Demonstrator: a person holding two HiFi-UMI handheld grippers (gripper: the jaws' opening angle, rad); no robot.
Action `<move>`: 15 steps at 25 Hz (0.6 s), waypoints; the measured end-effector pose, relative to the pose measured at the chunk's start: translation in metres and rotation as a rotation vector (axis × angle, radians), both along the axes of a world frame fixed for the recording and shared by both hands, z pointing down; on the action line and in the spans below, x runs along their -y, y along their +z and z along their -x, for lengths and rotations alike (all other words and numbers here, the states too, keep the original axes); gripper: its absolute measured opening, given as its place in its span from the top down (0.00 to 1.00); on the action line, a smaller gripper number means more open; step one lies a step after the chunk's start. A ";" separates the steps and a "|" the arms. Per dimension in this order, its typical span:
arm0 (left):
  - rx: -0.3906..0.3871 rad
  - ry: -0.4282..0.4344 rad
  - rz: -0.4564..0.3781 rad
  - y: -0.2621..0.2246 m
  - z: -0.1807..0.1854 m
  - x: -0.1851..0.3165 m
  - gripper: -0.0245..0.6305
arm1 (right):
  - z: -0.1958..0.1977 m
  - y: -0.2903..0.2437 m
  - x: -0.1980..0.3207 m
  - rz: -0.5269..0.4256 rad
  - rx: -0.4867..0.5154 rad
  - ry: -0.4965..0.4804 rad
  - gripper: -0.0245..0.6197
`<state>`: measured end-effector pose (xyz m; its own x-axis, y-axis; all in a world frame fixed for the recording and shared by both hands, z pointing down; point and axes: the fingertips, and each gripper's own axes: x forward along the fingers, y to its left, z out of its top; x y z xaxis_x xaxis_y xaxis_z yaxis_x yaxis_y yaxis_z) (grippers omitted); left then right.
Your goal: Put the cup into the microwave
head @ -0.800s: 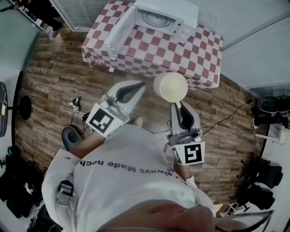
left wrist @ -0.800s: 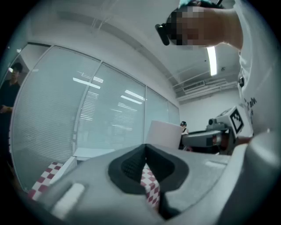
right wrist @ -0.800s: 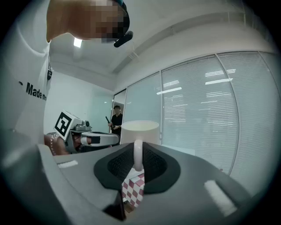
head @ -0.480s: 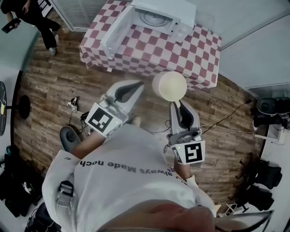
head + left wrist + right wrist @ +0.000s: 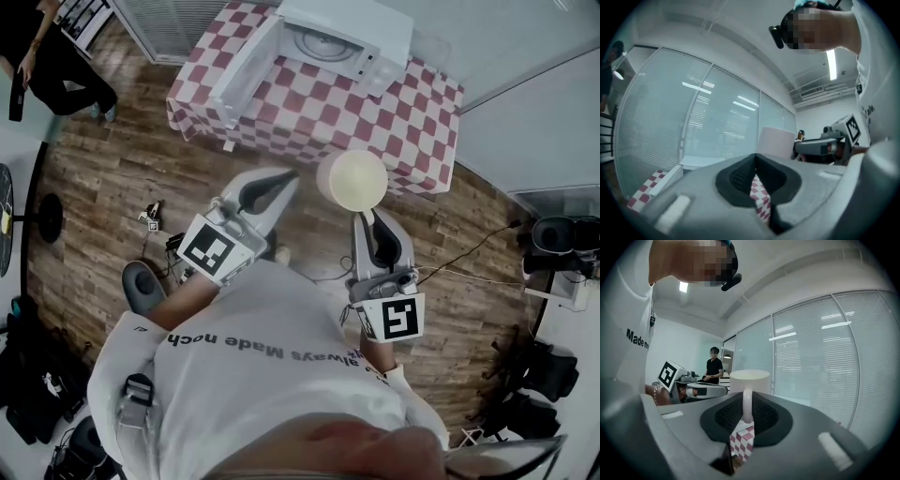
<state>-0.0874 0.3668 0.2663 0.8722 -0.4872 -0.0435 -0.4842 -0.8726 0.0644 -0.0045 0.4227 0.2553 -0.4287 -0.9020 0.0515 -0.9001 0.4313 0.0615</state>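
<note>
Fingers (image 5: 725, 417) of the right gripper (image 5: 747, 420) are pinched together on the handle (image 5: 747, 404) of the cup (image 5: 750, 379). The cup is a pale mug standing upright just past the fingertips with its rim level, held in the air. In the head view the cup (image 5: 352, 179) sits at the 12 o'clock end of that gripper and shows against the near edge of the surface (image 5: 375, 122), which wears a red-and-white checked cloth (image 5: 309, 108).

The left gripper (image 5: 755, 157) is at 9 o'clock of the cup, near it but apart. Its fingers (image 5: 736, 176) meet at the tips with nothing held between them; only a strip of the checked cloth shows through the gap behind the tips. Both grippers point level toward the surface, above the wooden floor (image 5: 103, 187).

The microwave (image 5: 330, 37) stands on the far part of the surface, at about 12 o'clock from the cup and well apart from it. Its door (image 5: 246, 67) is swung wide open toward 9 o'clock, and the round turntable (image 5: 319, 39) shows inside. A person (image 5: 52, 56) in dark clothes stands at 10 o'clock, at the far corner of the floor.
</note>
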 end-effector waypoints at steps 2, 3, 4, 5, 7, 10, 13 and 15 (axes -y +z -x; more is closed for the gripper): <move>0.000 0.001 0.002 0.001 0.001 0.014 0.96 | 0.001 0.001 0.014 0.003 0.000 0.002 0.89; -0.002 0.000 0.003 0.002 0.001 0.023 0.96 | 0.001 0.002 0.023 0.005 -0.001 0.003 0.89; -0.003 -0.001 0.007 0.002 0.002 0.034 0.96 | 0.002 0.003 0.033 0.006 -0.002 0.002 0.89; -0.003 -0.002 0.013 0.003 0.002 0.045 0.96 | 0.002 0.003 0.045 0.007 -0.004 0.001 0.89; 0.001 -0.003 0.020 0.006 0.002 0.070 0.96 | 0.002 0.004 0.070 0.009 -0.008 -0.002 0.89; -0.002 -0.001 0.009 0.004 0.005 0.106 0.96 | 0.004 0.003 0.108 0.012 -0.012 -0.003 0.89; -0.020 -0.001 0.023 0.001 0.010 0.143 0.96 | 0.009 0.001 0.147 0.011 -0.014 0.000 0.89; -0.023 0.002 0.016 0.000 0.015 0.166 0.96 | 0.014 -0.001 0.171 0.009 -0.017 0.002 0.89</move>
<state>-0.1028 0.2006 0.2664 0.8721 -0.4861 -0.0561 -0.4806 -0.8724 0.0895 -0.0187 0.2521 0.2540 -0.4257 -0.9024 0.0671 -0.9000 0.4299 0.0724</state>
